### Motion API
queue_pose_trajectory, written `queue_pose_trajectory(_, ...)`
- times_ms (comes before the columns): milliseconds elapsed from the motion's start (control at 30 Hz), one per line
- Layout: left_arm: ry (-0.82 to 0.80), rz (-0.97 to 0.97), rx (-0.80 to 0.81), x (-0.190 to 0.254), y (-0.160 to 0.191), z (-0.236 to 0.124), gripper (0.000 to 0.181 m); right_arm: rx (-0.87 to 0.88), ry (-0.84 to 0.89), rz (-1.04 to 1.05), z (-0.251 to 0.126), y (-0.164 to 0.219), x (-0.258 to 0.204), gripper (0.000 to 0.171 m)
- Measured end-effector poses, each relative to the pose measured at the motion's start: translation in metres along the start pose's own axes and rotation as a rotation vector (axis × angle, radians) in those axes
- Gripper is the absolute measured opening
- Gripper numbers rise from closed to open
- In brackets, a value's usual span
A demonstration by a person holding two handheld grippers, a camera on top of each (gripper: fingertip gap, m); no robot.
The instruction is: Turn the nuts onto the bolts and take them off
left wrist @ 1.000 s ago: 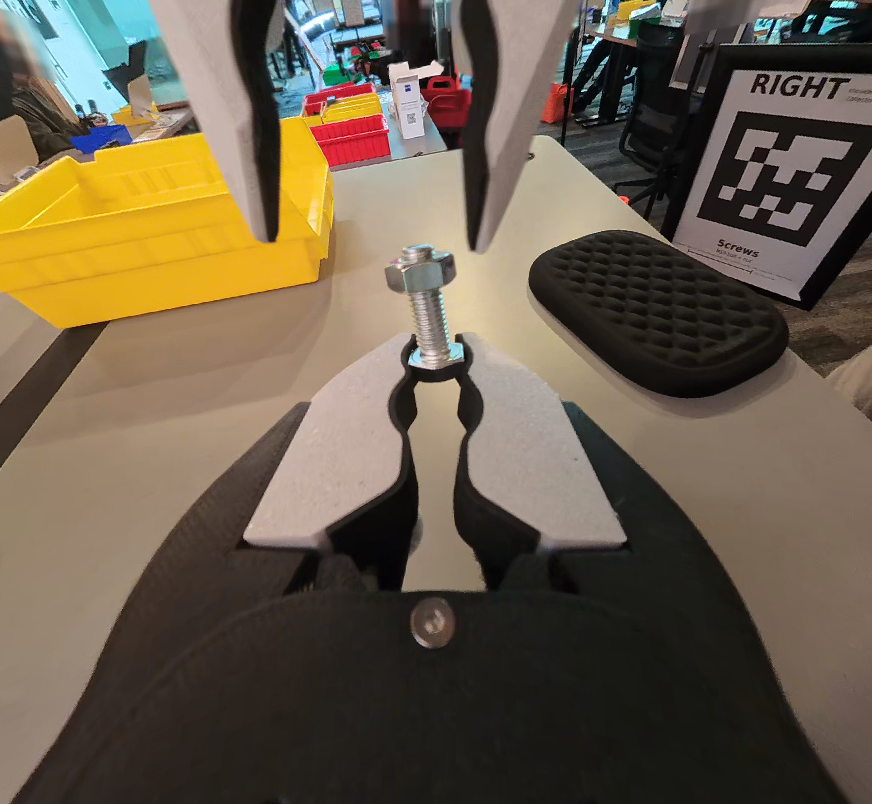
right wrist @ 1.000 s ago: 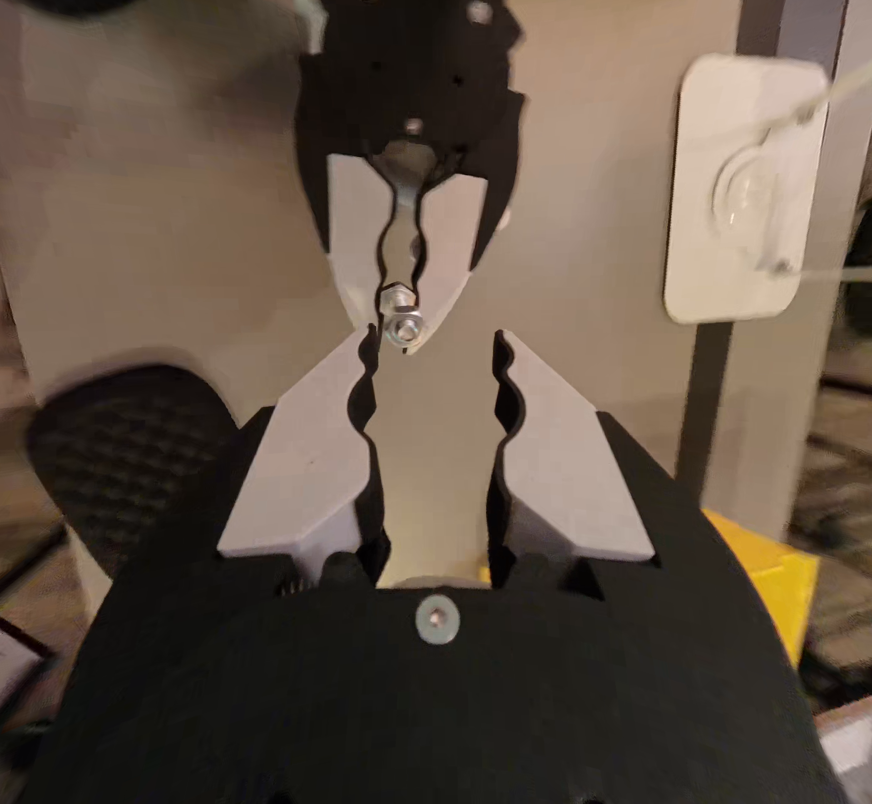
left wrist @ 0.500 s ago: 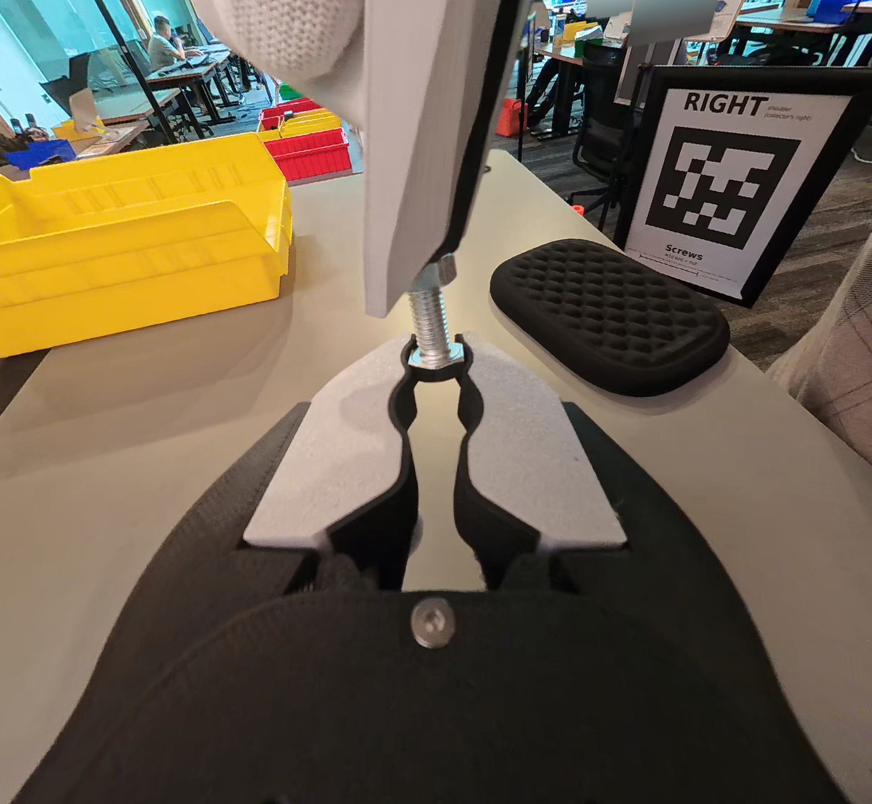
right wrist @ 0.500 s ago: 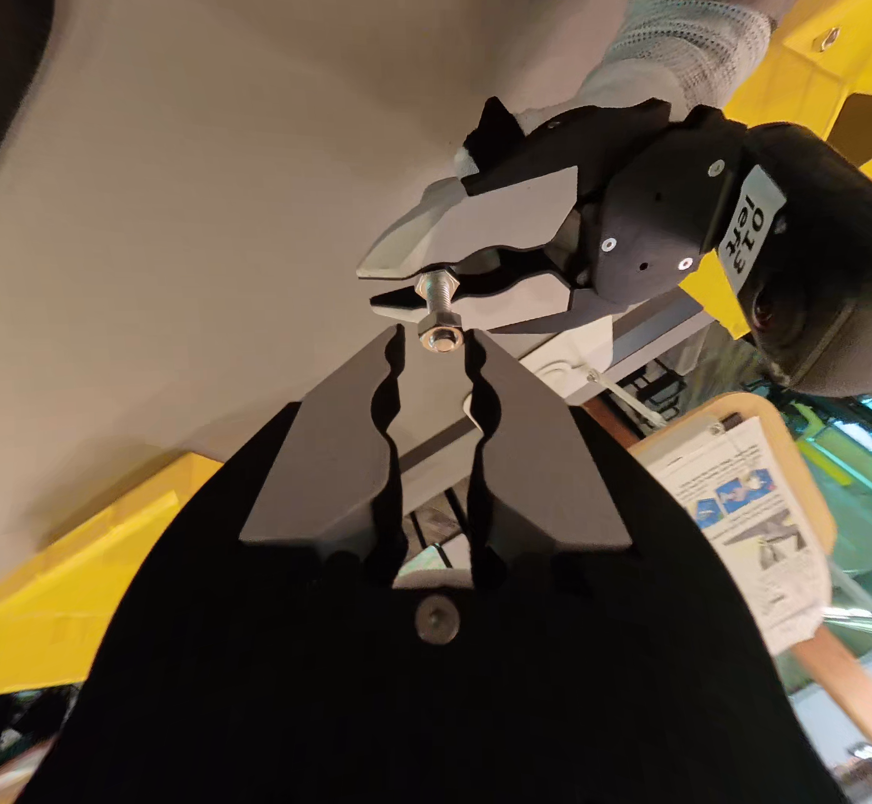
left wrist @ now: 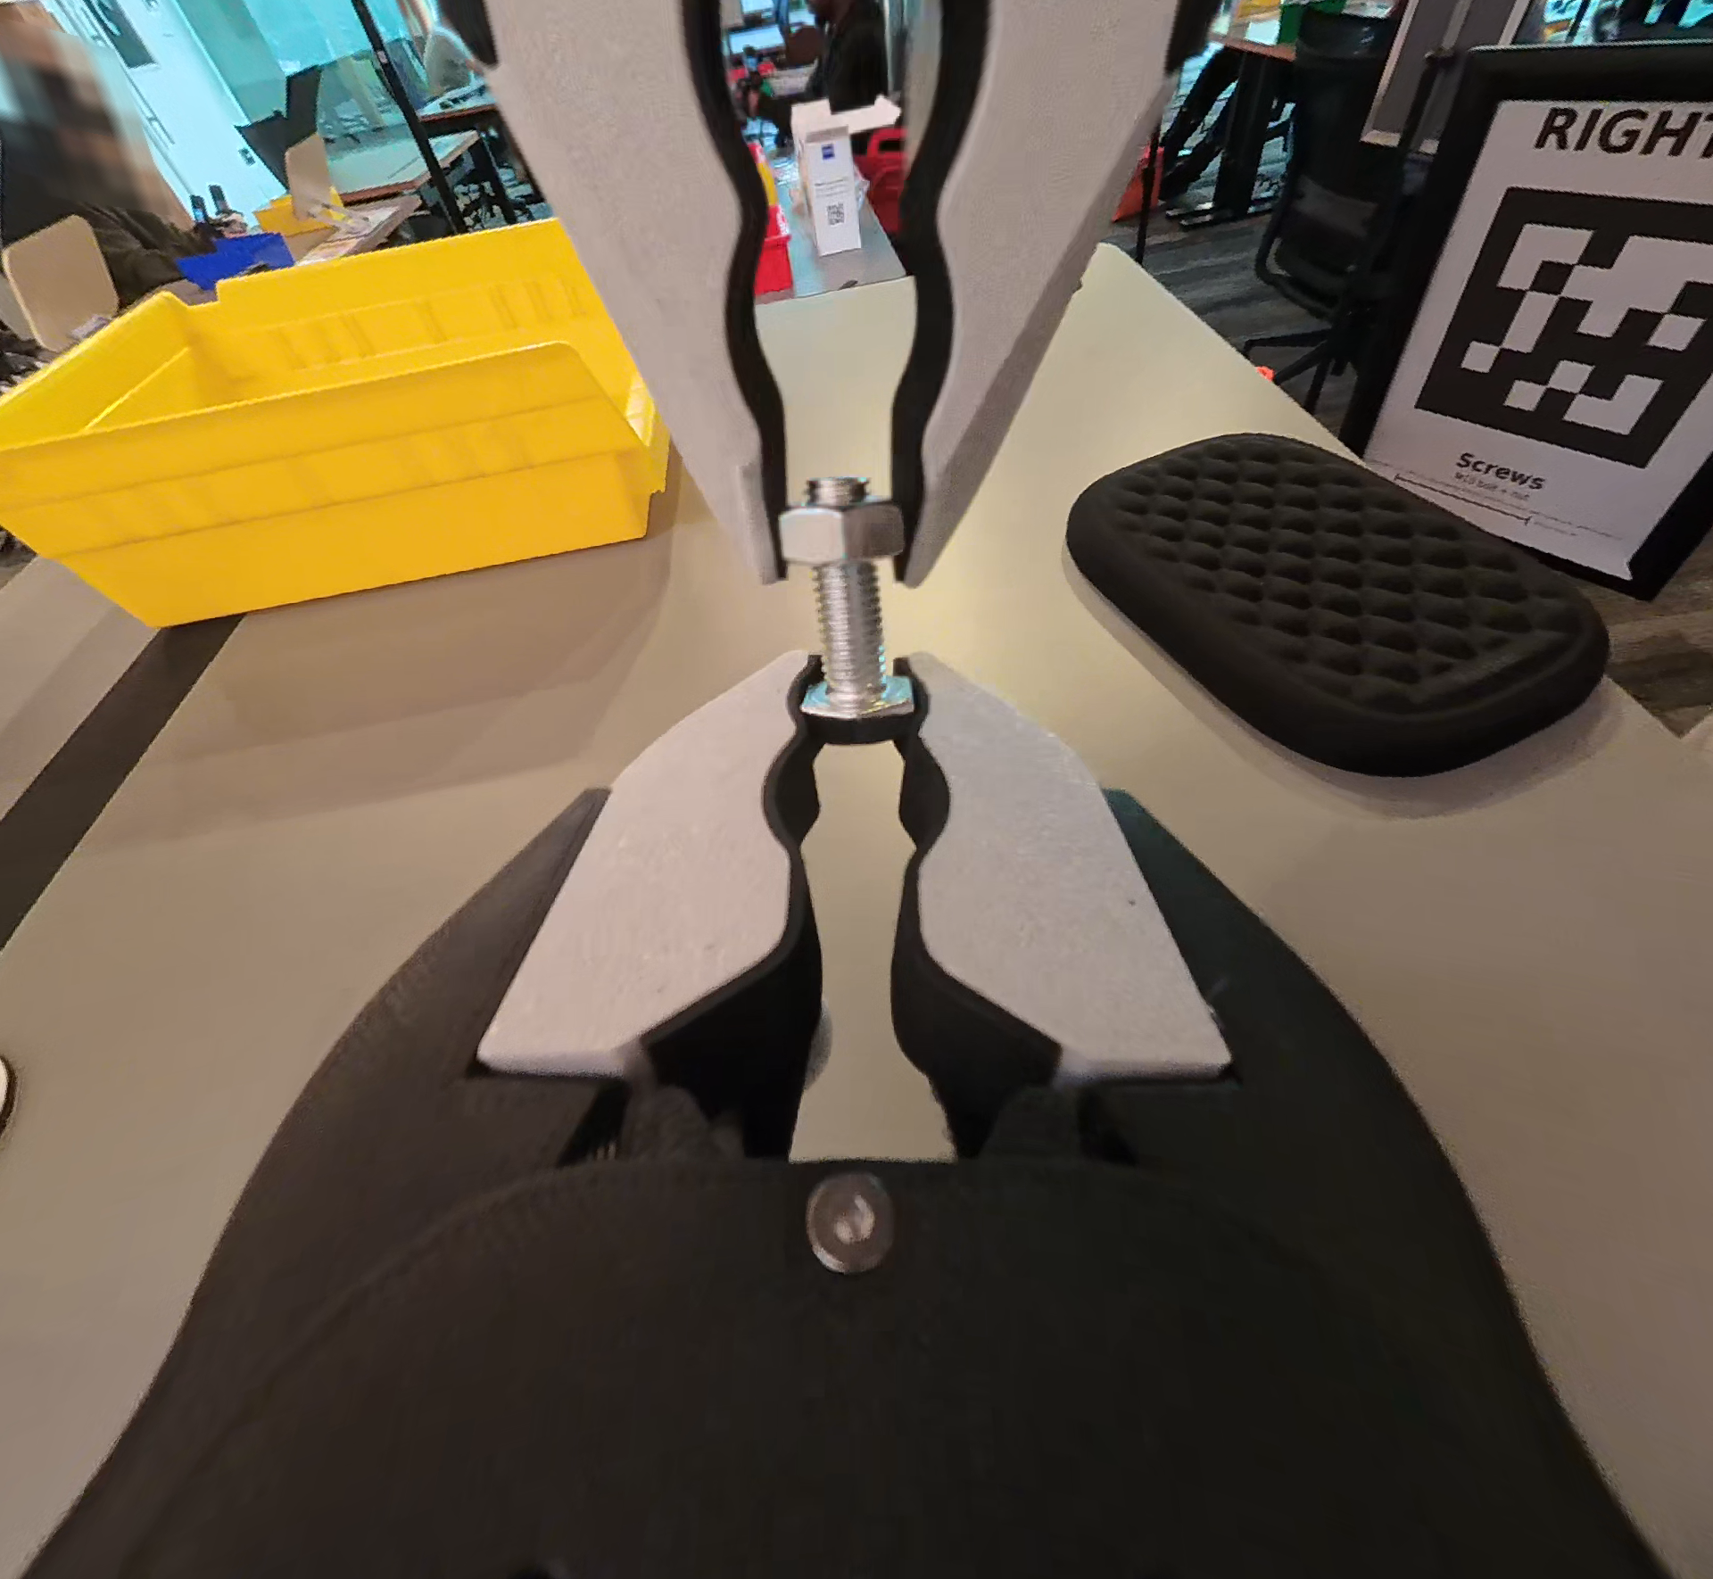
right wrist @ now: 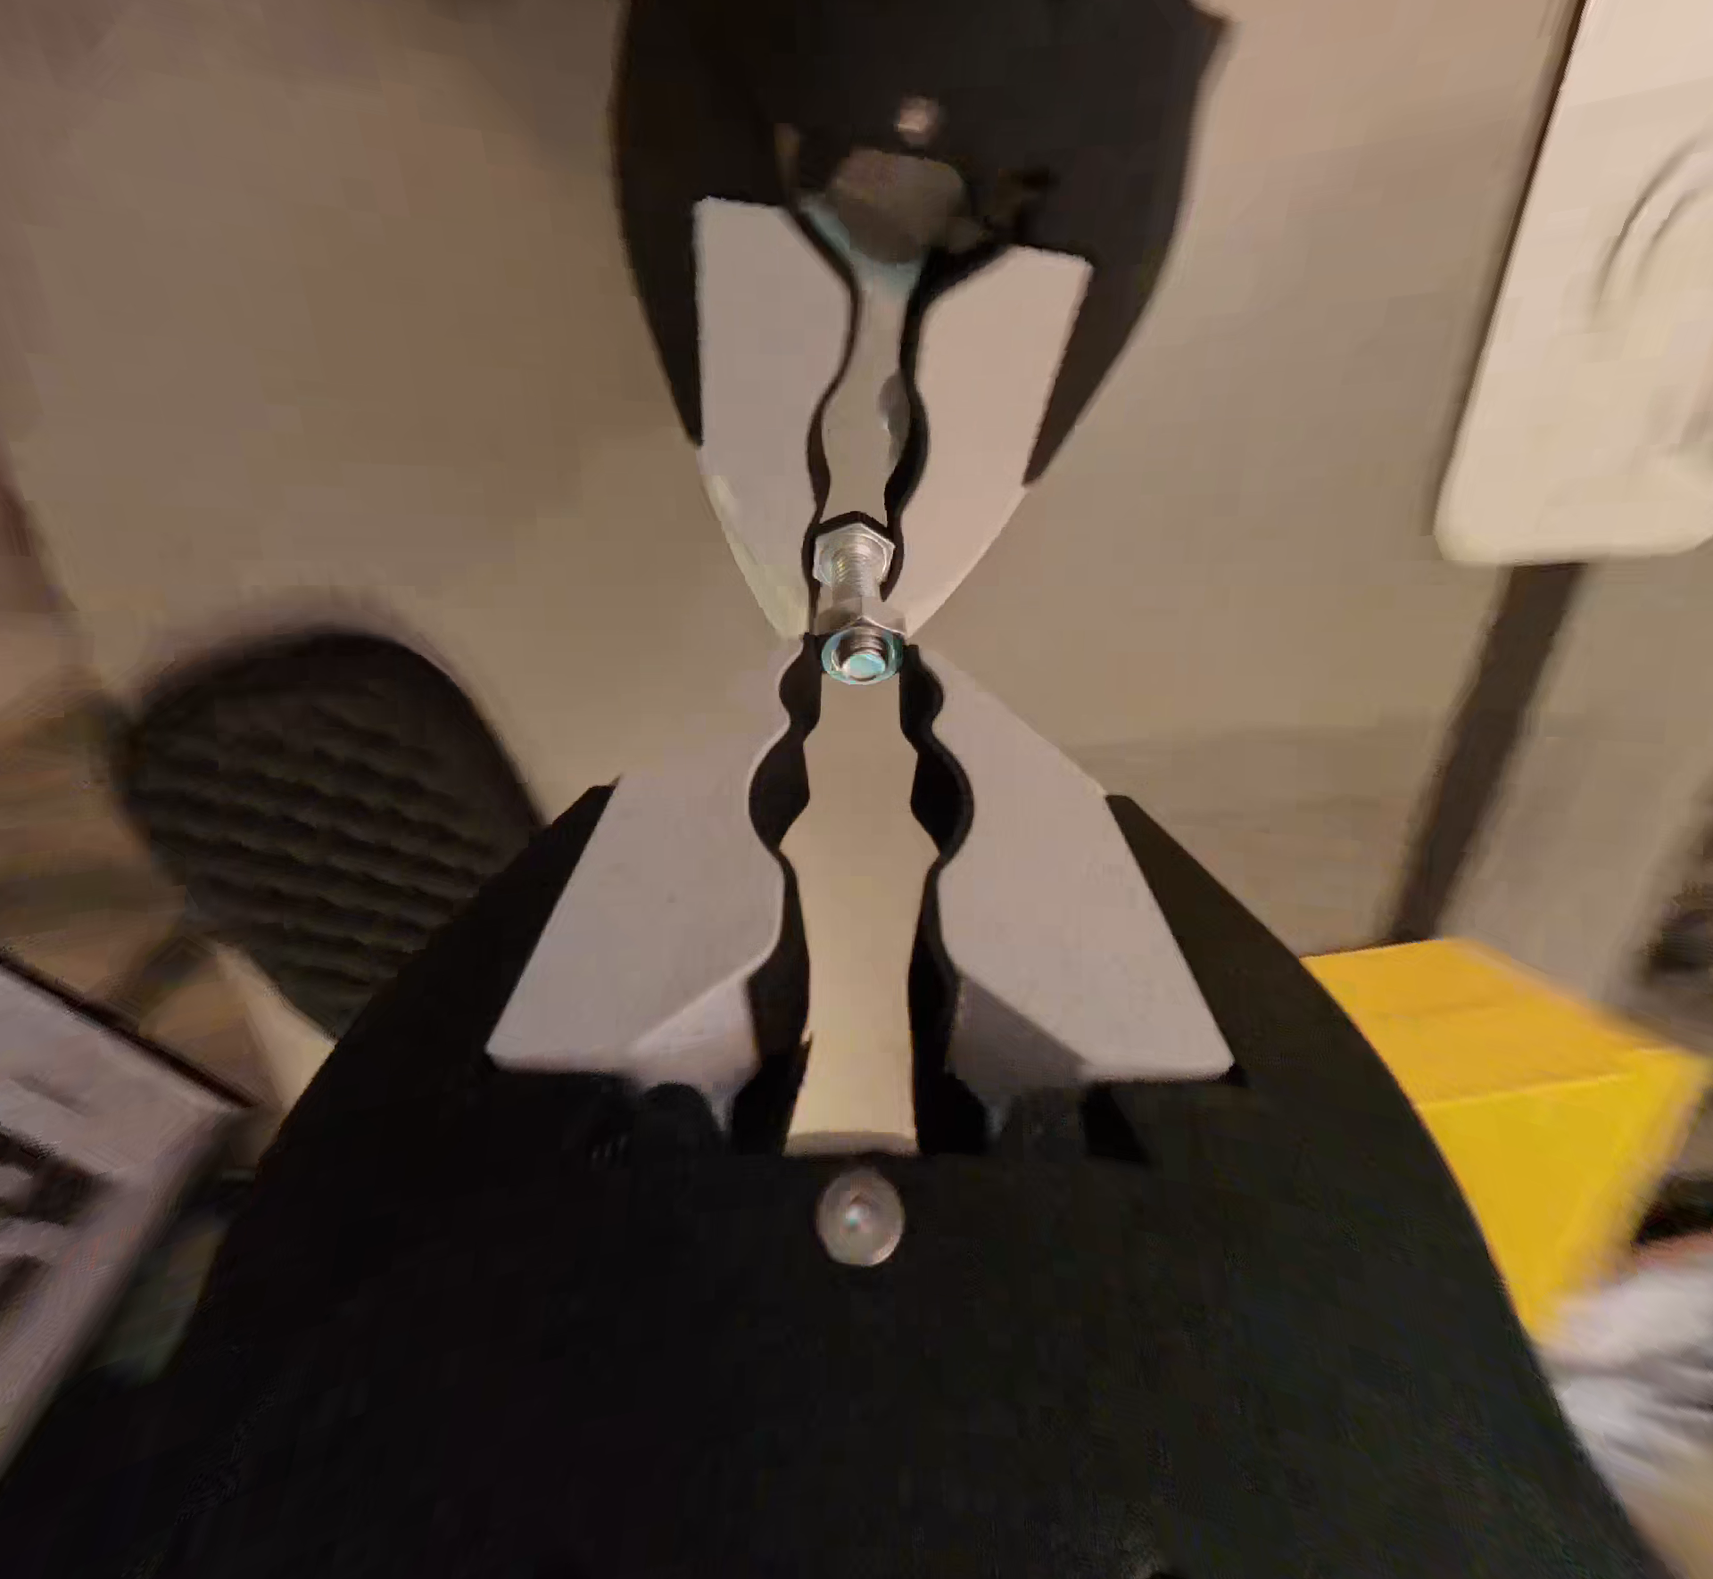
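Note:
A silver bolt [left wrist: 848, 635] stands upright with its head clamped in my left gripper [left wrist: 857, 700], which is shut on it above the table. A silver hex nut [left wrist: 839, 533] sits near the bolt's top end. My right gripper [left wrist: 839, 552] comes down from above, and its two fingertips press on the nut's sides. In the right wrist view my right gripper [right wrist: 857, 665] is shut on the nut [right wrist: 857, 659], looking down the bolt's axis. The left gripper [right wrist: 853, 557] shows opposite, holding the bolt head.
A yellow bin [left wrist: 324, 441] stands at the left on the beige table [left wrist: 371, 793]. A black dimpled pad [left wrist: 1335, 608] lies at the right, with a framed marker sign [left wrist: 1567, 330] behind it. A white plate [right wrist: 1576, 283] lies on the table in the right wrist view.
My right gripper was open above the bolt, came down and shut on the nut, then rotated about the bolt's axis. My left gripper has kept hold of the bolt head.

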State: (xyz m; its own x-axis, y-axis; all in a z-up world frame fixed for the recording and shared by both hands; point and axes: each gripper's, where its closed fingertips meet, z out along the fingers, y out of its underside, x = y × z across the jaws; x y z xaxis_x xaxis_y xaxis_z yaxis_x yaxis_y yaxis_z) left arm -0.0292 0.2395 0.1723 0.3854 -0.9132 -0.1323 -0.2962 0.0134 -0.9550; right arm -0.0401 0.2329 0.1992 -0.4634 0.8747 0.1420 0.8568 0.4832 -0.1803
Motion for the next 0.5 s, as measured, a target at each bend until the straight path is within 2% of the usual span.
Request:
queue_pose_trajectory(33, 0.003, 0.004, 0.002, 0.001, 0.000, 0.000, 0.014, 0.041, -0.064, 0.174, 0.000, -0.002, -0.003, 0.016)
queue_pose_trajectory(100, 0.001, -0.004, 0.009, 0.000, -0.001, 0.000, 0.013, 0.125, -0.169, 0.426, -0.002, -0.005, -0.005, 0.016)
queue_pose_trajectory(200, 0.001, -0.005, 0.001, 0.000, 0.001, 0.000, 0.014, 0.171, -0.164, 0.468, 0.000, -0.005, -0.004, 0.015)
queue_pose_trajectory(233, 0.006, -0.007, 0.004, 0.001, 0.000, 0.001, 0.014, 0.166, -0.137, 0.420, 0.002, -0.003, -0.003, 0.016)
queue_pose_trajectory(267, 0.015, -0.012, 0.016, 0.002, -0.002, 0.000, 0.013, 0.154, -0.097, 0.355, 0.003, -0.001, 0.000, 0.033)
queue_pose_trajectory(333, 0.022, -0.013, 0.025, 0.004, -0.004, -0.001, 0.013, 0.150, -0.026, 0.181, 0.000, -0.001, 0.006, 0.049)
queue_pose_trajectory(400, 0.025, -0.013, 0.032, 0.004, -0.005, -0.002, 0.013, 0.155, 0.079, -0.079, -0.008, -0.005, 0.012, 0.054)
queue_pose_trajectory(500, 0.041, -0.015, 0.044, 0.006, -0.007, -0.003, 0.013, 0.133, 0.205, -0.490, -0.018, -0.014, 0.009, 0.049)
